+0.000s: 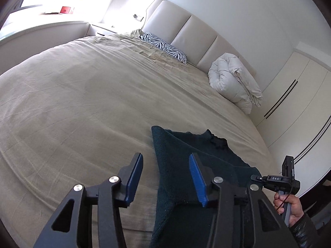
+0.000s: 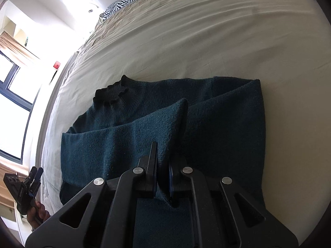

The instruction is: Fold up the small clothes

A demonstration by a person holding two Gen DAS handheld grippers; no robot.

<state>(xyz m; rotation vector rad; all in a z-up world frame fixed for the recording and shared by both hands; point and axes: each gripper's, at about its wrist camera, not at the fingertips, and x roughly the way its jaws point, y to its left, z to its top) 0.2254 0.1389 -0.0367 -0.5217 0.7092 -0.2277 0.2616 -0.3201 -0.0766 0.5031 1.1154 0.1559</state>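
A dark teal knit sweater (image 2: 128,136) lies on the beige bed (image 2: 206,41), collar toward the window, partly folded. It also shows in the left wrist view (image 1: 186,165). My right gripper (image 2: 163,165) is shut on a fold of the sweater and lifts it into a peak. My left gripper (image 1: 165,177) is open and empty, its fingers straddling the sweater's left edge just above the bed. The right gripper shows at the right of the left wrist view (image 1: 256,177), and the left gripper at the lower left of the right wrist view (image 2: 36,177).
A zebra-print pillow (image 1: 165,47) and a rolled white duvet (image 1: 233,82) lie by the padded headboard (image 1: 194,29). White wardrobe doors (image 1: 293,95) stand to the right. A window (image 2: 14,95) is on the far side of the bed.
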